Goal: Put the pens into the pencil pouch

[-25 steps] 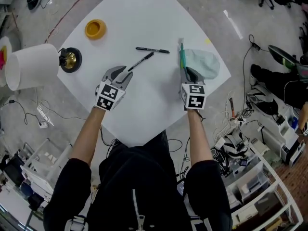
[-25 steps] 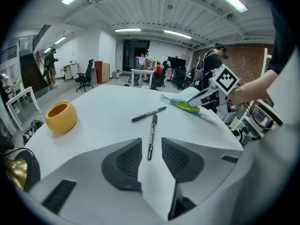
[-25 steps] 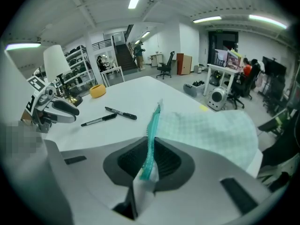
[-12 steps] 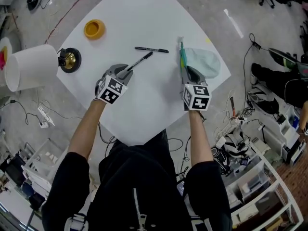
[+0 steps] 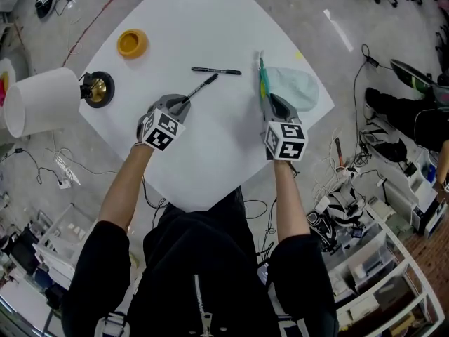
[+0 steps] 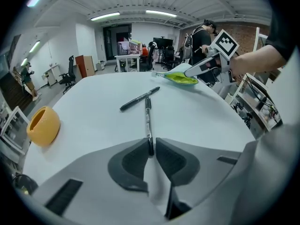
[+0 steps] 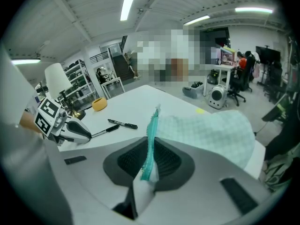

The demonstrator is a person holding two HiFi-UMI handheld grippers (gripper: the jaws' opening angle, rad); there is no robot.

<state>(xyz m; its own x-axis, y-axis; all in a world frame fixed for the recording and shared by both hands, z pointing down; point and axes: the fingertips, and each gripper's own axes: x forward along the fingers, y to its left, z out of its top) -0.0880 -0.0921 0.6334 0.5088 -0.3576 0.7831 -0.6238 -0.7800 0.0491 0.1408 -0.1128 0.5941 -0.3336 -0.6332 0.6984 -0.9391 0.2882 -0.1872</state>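
On the white table point(image 5: 210, 146), right gripper point(image 5: 270, 102) point(image 7: 151, 163) is pinching the near zipper edge of the pale green fabric pouch point(image 5: 291, 88) point(image 7: 206, 130). Left of the pouch, left gripper point(image 5: 184, 102) point(image 6: 151, 151) jaws, just closing, are gripping the end of a slim black pen point(image 5: 200, 89) point(image 6: 148, 121); a second black pen point(image 5: 216, 70) point(image 6: 139, 99) is lying farther off.

One black pen point(image 5: 217, 70) lies flat, a second pen point(image 5: 200, 88) angled near it, the pale-green pouch point(image 5: 293, 90) zipper edge lifted.

Looks like a robotics lab / open-plan office imo: concrete floor point(image 5: 316, 5) w/ loose cables point(image 5: 330, 213), white racks point(image 5: 372, 265) of gear, office chairs point(image 6: 69, 76), desks w/ monitors point(image 6: 161, 42) in the bg, strip lights point(image 7: 127, 1), brick wall point(image 6: 243, 32). Big white counter point(image 5: 210, 20) mid-room.
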